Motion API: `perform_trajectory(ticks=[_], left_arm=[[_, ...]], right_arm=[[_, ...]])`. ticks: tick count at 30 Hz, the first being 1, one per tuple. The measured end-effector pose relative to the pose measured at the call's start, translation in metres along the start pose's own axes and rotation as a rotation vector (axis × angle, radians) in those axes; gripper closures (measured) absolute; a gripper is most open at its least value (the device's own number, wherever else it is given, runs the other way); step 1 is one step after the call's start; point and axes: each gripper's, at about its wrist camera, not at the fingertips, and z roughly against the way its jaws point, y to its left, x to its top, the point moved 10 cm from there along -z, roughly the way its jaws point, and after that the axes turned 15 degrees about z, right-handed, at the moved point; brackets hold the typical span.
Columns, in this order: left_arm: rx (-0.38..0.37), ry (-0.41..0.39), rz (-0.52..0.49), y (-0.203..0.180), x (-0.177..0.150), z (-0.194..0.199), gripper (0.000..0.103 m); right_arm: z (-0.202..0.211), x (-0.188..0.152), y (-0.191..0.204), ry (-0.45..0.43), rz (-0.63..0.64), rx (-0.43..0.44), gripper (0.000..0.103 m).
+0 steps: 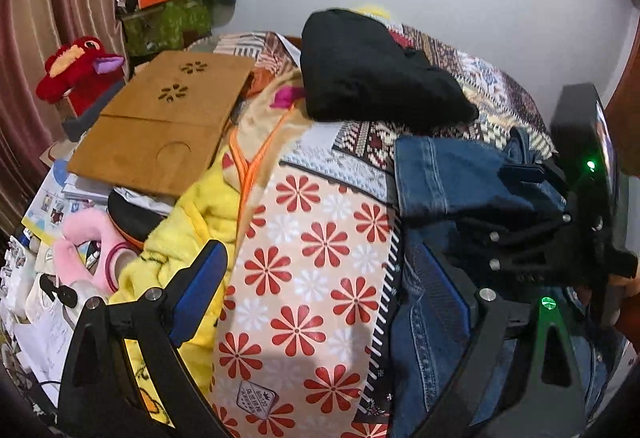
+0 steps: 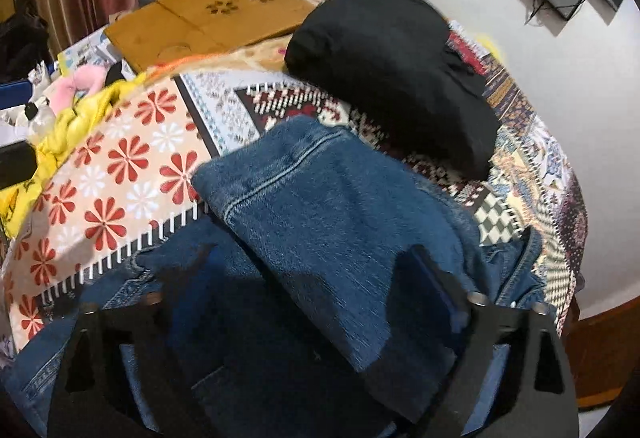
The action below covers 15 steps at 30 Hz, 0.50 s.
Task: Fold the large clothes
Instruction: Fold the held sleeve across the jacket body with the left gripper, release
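Note:
A blue denim garment (image 2: 320, 205) lies on the patterned bedspread (image 2: 132, 165), one part folded over the rest. In the left wrist view the denim (image 1: 444, 173) is at the right. My left gripper (image 1: 324, 278) is open and empty, its fingers wide apart over the floral cloth (image 1: 304, 238) beside the denim. My right gripper (image 2: 308, 278) is open, its fingers straddling the folded denim flap, which drapes between them. The right gripper also shows in the left wrist view (image 1: 532, 205), over the denim. A folded black garment (image 2: 392, 69) lies farther back on the bed.
A yellow blanket (image 1: 200, 213) and a wooden lap board (image 1: 168, 117) lie to the left. A red plush toy (image 1: 76, 69), a pink plush (image 1: 84, 246), papers and stacked boxes crowd the left side. A white wall (image 1: 480, 17) stands behind the bed.

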Motion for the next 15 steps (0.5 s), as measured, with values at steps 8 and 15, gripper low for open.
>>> perform_trajectory(ticks=[8,15], left_arm=[[-0.01,0.028,-0.003,-0.01,-0.003,-0.003,0.008],[-0.008,0.012,-0.03,-0.022,0.0,0.008,0.008]], right_arm=[[-0.009,-0.004,-0.001,0.015,-0.015,0.035,0.088],[0.025,-0.003,-0.027,-0.089,-0.135,0.033,0.094]])
